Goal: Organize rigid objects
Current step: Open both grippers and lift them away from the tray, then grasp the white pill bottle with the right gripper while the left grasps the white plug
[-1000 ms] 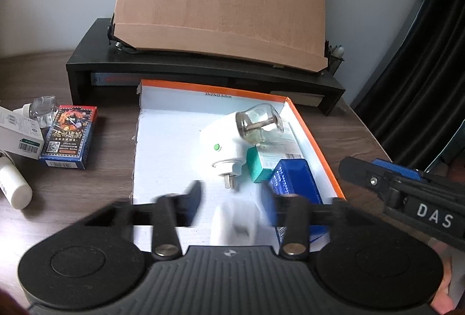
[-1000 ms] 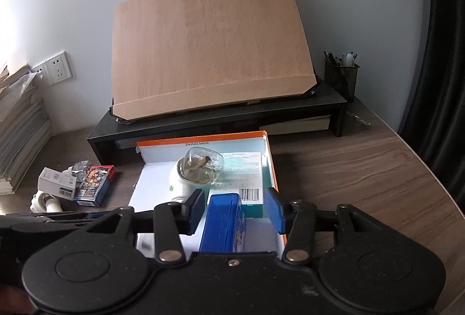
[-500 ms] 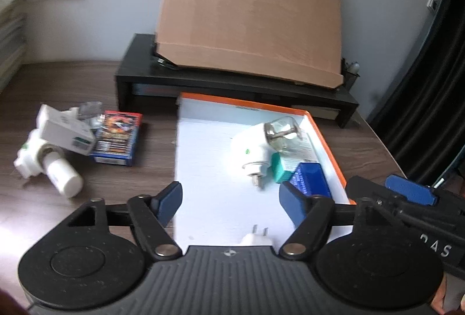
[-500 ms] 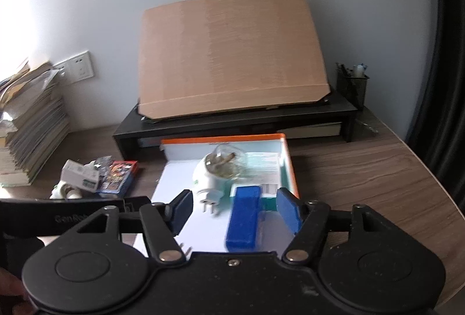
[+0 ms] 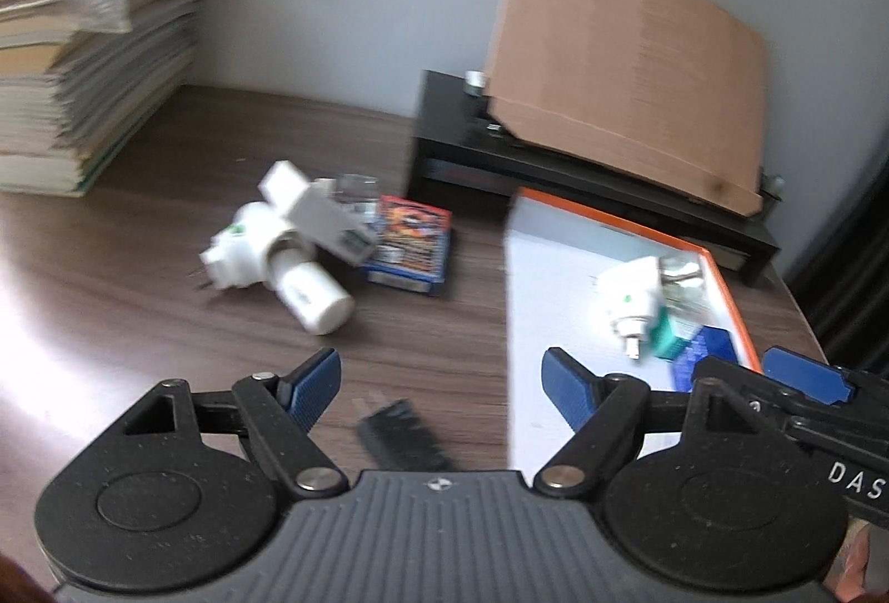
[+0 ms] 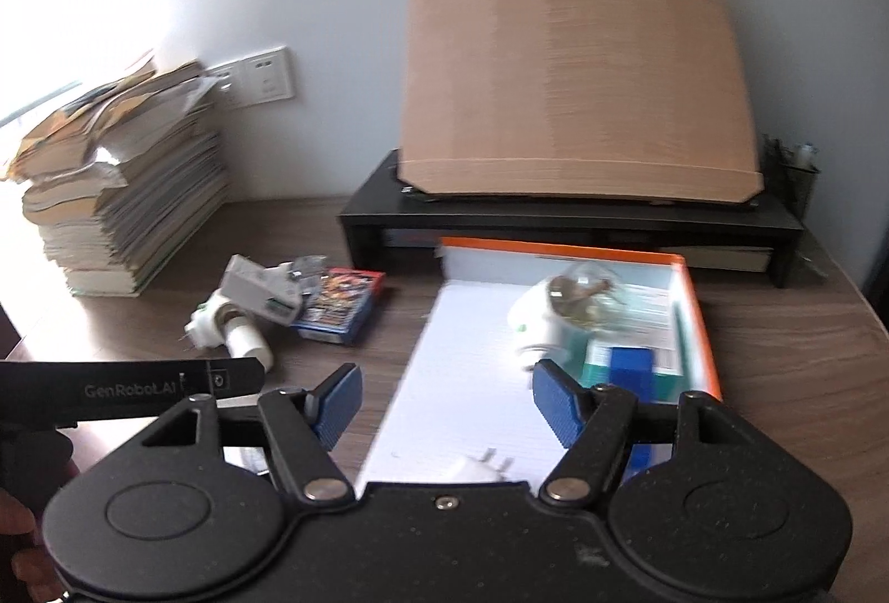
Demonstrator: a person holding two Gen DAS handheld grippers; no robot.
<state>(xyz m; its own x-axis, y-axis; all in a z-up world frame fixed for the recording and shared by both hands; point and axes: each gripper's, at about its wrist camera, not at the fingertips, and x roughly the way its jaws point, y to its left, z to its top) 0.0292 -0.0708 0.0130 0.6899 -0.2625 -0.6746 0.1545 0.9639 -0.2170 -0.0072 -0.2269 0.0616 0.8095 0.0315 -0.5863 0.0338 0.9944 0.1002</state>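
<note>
Jaws on your left gripper (image 5: 441, 383) are opening wide with nothing between them, above the dark wood-grain desk (image 5: 139, 269). Your right gripper (image 6: 444, 400) is opening too, empty, over the white orange-rimmed cardboard tray (image 6: 461, 358). Inside that tray lie a white plug adapter (image 6: 536, 319), a clear glass bulb (image 6: 583, 292) and a blue rectangular box (image 6: 630, 372). Left of it sit a colourful card box (image 5: 411, 244) and a white cylindrical bottle (image 5: 311, 292).

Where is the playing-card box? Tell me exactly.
The playing-card box lies on the desk, left of the orange-rimmed tray, beside the white bottle, in front of the black stand.
</note>
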